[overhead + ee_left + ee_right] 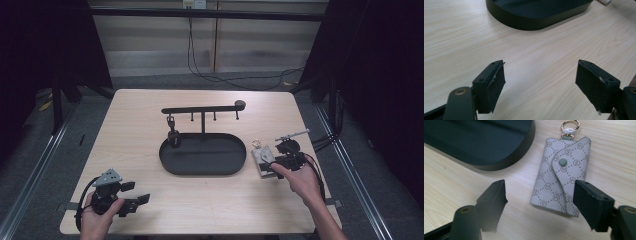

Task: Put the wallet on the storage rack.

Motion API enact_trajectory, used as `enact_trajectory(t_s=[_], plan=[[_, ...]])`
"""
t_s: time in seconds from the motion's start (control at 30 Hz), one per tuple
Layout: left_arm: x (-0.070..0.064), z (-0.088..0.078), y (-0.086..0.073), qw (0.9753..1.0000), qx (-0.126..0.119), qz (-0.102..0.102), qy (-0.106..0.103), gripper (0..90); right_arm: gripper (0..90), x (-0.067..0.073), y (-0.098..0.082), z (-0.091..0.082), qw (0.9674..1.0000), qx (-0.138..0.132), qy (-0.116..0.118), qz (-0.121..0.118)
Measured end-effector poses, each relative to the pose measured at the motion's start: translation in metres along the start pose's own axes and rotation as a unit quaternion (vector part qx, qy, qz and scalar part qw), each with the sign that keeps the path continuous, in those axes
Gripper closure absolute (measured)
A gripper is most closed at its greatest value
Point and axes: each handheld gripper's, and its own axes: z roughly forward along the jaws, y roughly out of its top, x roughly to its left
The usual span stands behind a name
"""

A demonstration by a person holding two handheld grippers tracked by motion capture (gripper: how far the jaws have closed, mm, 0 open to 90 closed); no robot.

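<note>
Two claws noted. Right claw (540,200) open astride grey key pouch (561,173), one pad touching. Left claw (540,85) gapes wide, empty, over tabletop (536,50)

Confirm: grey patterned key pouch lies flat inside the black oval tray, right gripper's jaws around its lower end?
Not quite. The key pouch lies flat on the table beside the black oval tray, not in it, as the right gripper view shows. The right gripper does have its jaws around the pouch's lower end.

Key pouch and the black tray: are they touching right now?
Apart. In the right gripper view a strip of bare table shows between the key pouch and the wall of the black tray.
</note>
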Motion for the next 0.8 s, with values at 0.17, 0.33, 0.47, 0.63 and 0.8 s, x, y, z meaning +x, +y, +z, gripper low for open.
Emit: enact_trajectory(t_s=[0.17, 0.33, 0.47, 0.63, 0.8], plan=[[0.000, -0.001, 0.000, 1.0000, -0.001, 0.001, -0.002, 23.2, 28.5, -0.005, 0.012, 0.005, 0.9997, 0.018, -0.008, 0.012], [0.002, -0.002, 0.000, 1.0000, 0.000, -0.002, -0.002, 23.2, 26.5, -0.010, 0.023, 0.010, 0.9987, 0.047, -0.013, 0.019], [0.003, -0.002, -0.001, 1.0000, -0.001, -0.004, -0.002, 23.2, 24.9, -0.016, 0.029, 0.018, 0.9965, 0.075, -0.026, 0.028], [0.003, -0.001, -0.001, 1.0000, 0.004, -0.007, -0.003, 23.0, 24.3, -0.019, 0.036, 0.028, 0.9938, 0.100, -0.035, 0.035], [0.003, 0.000, -0.001, 1.0000, 0.005, -0.005, -0.005, 23.0, 25.2, -0.018, 0.042, 0.036, 0.9918, 0.116, -0.042, 0.034]])
